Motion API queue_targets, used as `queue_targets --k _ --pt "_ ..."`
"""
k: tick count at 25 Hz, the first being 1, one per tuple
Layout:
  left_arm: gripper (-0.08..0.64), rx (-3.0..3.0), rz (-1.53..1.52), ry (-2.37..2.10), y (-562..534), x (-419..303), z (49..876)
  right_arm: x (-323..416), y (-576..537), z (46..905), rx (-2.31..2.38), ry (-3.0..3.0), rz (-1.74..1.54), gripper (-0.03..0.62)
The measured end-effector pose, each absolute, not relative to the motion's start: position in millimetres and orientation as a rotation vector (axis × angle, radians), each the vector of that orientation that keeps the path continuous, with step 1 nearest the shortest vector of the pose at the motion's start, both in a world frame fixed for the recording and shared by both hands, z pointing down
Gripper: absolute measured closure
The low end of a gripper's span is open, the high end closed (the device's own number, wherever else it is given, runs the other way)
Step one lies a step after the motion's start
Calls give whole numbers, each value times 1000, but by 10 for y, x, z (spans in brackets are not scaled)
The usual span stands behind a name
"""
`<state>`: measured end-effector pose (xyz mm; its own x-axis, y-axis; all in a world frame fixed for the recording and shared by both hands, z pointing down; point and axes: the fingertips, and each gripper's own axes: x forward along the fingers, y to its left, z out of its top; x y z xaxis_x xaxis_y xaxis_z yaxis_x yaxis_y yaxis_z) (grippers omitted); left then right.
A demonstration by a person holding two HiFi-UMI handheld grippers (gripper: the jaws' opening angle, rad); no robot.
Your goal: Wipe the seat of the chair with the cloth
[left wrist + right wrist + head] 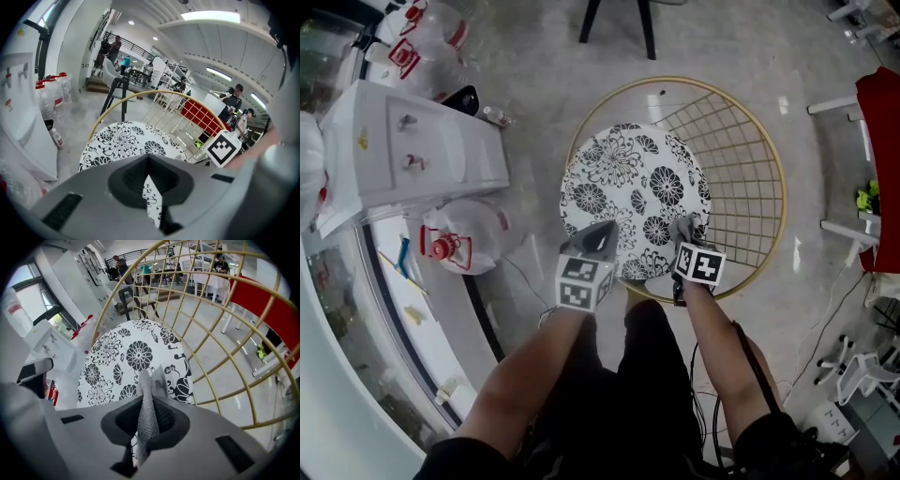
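The grey textured cloth runs lengthwise out of my right gripper, its free end pointing ahead over the near edge of the round black-and-white floral seat of the gold wire chair. Those jaws pinch it tight. My left gripper is closed to a sliver and empty. Both forearms reach down, side by side.

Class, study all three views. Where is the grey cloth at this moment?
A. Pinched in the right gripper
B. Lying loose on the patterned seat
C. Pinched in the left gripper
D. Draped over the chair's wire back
A: in the right gripper view, the grey cloth stands pinched between the jaws of the right gripper, above the patterned seat; the left gripper holds nothing.
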<state>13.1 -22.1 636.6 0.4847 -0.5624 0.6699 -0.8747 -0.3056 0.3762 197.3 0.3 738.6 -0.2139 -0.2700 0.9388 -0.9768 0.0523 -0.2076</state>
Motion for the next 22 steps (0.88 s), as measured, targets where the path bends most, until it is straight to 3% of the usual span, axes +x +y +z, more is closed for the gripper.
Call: queue_targets --k 22 --pt "563 1931 512 -1250 18 -537 6433 968 483 7544 1084 -1592 1241 568"
